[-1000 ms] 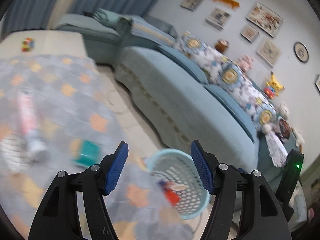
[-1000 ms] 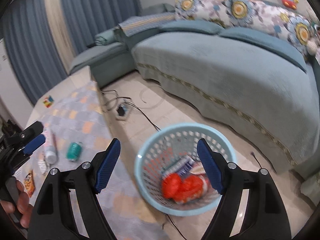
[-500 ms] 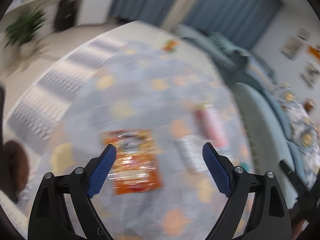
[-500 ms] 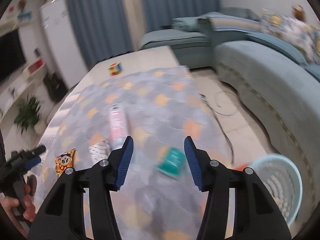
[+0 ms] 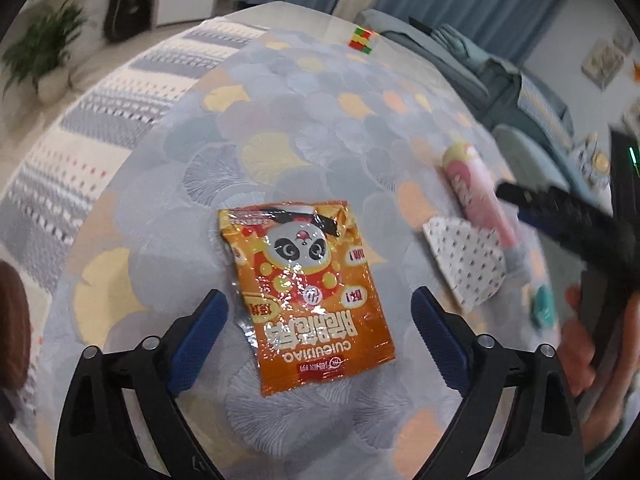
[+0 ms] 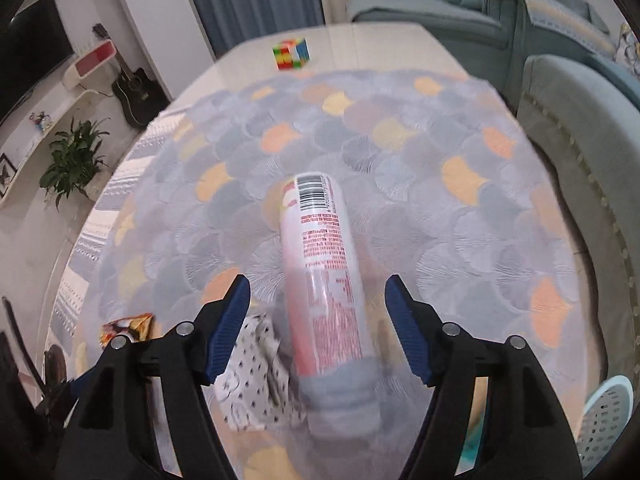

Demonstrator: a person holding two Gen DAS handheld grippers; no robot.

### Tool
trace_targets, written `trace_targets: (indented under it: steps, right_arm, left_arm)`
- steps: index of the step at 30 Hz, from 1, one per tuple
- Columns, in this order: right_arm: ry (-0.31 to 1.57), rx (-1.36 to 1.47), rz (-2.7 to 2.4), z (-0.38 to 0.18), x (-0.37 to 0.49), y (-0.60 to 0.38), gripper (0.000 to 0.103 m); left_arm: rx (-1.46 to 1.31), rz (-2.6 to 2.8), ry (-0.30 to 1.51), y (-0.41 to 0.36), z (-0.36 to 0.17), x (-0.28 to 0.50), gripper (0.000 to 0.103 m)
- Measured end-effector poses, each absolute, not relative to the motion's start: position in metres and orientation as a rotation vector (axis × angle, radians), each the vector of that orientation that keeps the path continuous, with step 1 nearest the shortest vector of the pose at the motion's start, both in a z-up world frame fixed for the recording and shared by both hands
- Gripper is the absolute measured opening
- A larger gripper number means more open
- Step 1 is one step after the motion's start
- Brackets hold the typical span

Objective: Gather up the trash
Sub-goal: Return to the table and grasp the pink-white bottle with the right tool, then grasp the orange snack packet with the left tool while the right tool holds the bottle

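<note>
An orange snack packet (image 5: 304,292) with a panda print lies flat on the patterned cloth (image 5: 304,92). My left gripper (image 5: 318,340) hangs over its near half. The jaws are opening wide, one on each side of the packet and clear of it. A pink and white bottle (image 6: 324,272) lies on its side, pointing away. My right gripper (image 6: 318,320) straddles it with jaws opening, and a gap shows on both sides. The bottle (image 5: 476,184) also shows at the right of the left wrist view. The packet (image 6: 128,326) peeks in at the lower left of the right wrist view.
A white dotted wrapper (image 6: 252,368) lies against the bottle's left side. A teal can (image 5: 544,304) lies beyond it, near the person's hand (image 5: 580,340). A colour cube (image 6: 291,53) sits at the far end. The pale blue basket (image 6: 608,412) stands lower right, beside the sofa (image 6: 580,140).
Both views swung from the basket and sofa onto the cloth. My left gripper came over the orange packet with jaws wider. My right gripper came over the pink bottle, narrowing and then widening.
</note>
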State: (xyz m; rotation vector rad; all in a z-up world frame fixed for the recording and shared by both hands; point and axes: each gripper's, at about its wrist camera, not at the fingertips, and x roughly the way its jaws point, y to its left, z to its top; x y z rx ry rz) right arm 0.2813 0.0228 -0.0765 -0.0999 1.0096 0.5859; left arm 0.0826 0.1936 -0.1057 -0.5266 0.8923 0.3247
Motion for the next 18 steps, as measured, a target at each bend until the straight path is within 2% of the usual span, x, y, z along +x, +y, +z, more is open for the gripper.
trace_targets:
  steps: [7, 8, 9, 11, 13, 15, 18]
  right_arm:
    - [1.063, -0.206, 0.552, -0.098, 0.294, 0.048, 0.065]
    - [1.063, -0.218, 0.547, -0.1, 0.293, 0.05, 0.062]
    - [1.062, -0.229, 0.542, -0.102, 0.293, 0.05, 0.05]
    - [1.054, -0.252, 0.534, -0.104, 0.291, 0.051, 0.047]
    - [1.045, -0.258, 0.537, -0.104, 0.288, 0.05, 0.047]
    - [1.037, -0.253, 0.538, -0.102, 0.284, 0.045, 0.047]
    - [1.031, -0.224, 0.542, -0.098, 0.279, 0.035, 0.046]
  left_arm:
    - [-0.341, 0.36, 0.965, 0.17, -0.11, 0.092, 0.095]
    - [-0.317, 0.366, 0.973, 0.168, -0.111, 0.093, 0.095]
    - [-0.294, 0.37, 0.98, 0.165, -0.112, 0.096, 0.095]
    - [-0.236, 0.381, 0.999, 0.158, -0.115, 0.099, 0.095]
    - [-0.187, 0.395, 1.005, 0.154, -0.116, 0.098, 0.089]
    - [-0.176, 0.386, 0.995, 0.155, -0.114, 0.095, 0.076]
    - [-0.191, 0.35, 0.991, 0.159, -0.112, 0.091, 0.068]
